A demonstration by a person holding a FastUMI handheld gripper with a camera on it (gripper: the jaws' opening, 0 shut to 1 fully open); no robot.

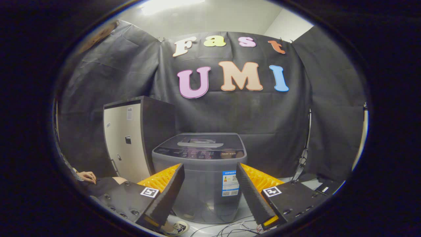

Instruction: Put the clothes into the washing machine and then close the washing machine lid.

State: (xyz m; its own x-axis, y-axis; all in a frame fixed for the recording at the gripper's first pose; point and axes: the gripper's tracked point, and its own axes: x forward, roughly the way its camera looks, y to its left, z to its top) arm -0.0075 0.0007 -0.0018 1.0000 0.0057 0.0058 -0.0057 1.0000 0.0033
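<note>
A grey top-loading washing machine stands on the floor straight ahead, beyond my fingers. Its lid lies flat and closed on top, with a control panel along the front rim. My gripper is open, its two fingers spread wide on either side of the machine's front face, with nothing between them. The gripper hangs back from the machine, not touching it. No clothes can be seen.
A tall cabinet with a pale door stands left of the machine. A person's hand and a shoe show low at the left. Loose cables lie on the floor in front. A stand leans at the right.
</note>
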